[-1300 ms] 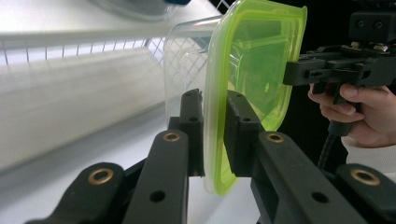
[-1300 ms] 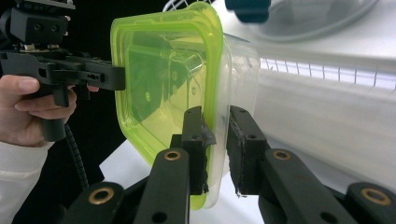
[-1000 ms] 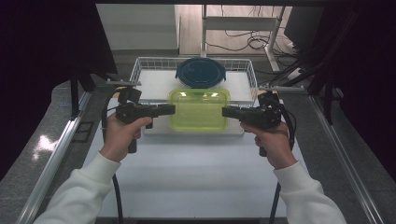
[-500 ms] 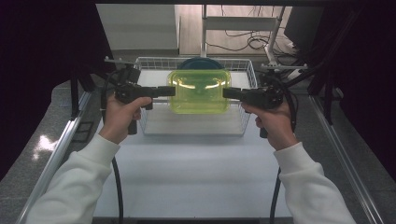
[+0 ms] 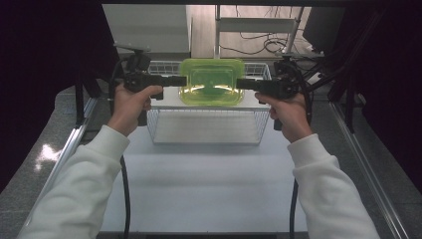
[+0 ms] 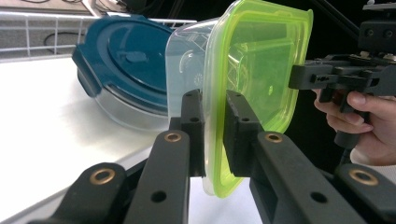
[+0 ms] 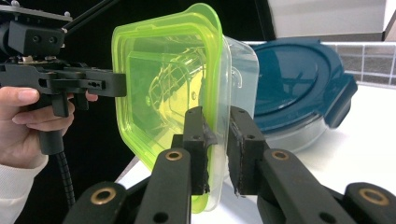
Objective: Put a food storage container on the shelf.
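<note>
A clear container with a green lid (image 5: 212, 81) is held up in the air above the far part of a white wire basket (image 5: 206, 124), gripped at its two short ends. In the left gripper view the lid's rim (image 6: 215, 140) is pinched between the two black jaws of the left tongs (image 6: 214, 135), which are closed on it; in the right gripper view the right tongs (image 7: 217, 149) are likewise closed on the opposite rim. In the high view the left tongs (image 5: 180, 81) and right tongs (image 5: 243, 83) are seen meeting the container from either side, each carried by a hand in a white sleeve. Behind the container a round container with a dark blue lid (image 6: 126, 65) is seen resting on a white surface. The basket stands on the white table (image 5: 209, 189).
</note>
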A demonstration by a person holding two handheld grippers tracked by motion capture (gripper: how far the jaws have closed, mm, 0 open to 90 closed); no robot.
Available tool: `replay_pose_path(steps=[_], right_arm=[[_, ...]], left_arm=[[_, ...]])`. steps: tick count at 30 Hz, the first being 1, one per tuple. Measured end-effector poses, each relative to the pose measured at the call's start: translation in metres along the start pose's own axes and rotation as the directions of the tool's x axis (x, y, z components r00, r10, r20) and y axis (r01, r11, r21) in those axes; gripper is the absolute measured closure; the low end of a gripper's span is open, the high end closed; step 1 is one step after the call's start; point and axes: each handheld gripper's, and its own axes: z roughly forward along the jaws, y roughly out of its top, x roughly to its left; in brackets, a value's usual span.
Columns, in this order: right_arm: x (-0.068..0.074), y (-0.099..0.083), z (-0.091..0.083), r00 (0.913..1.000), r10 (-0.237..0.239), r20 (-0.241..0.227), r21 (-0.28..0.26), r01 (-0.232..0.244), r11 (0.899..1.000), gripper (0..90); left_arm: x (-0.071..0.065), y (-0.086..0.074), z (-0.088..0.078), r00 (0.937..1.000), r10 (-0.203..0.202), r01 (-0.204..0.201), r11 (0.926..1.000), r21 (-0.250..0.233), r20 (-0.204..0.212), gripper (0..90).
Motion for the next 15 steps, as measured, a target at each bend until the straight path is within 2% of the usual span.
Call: replay_pose_path(steps=[7,15], right_arm=[[-0.007,0.012,0.007,0.9999,0.014,-0.002,-0.006,-0.014,1.000,77.5],[-0.014,0.027,0.013,0.9991,0.038,0.021,0.002,-0.038,0.999,77.9]], left_arm=[[0.005,0.013,0.004,1.0000,-0.005,0.005,1.0000,-0.008,-0.008,80.2],[0.015,0.028,0.012,0.9995,-0.030,0.030,0.9995,-0.013,-0.007,80.3]])
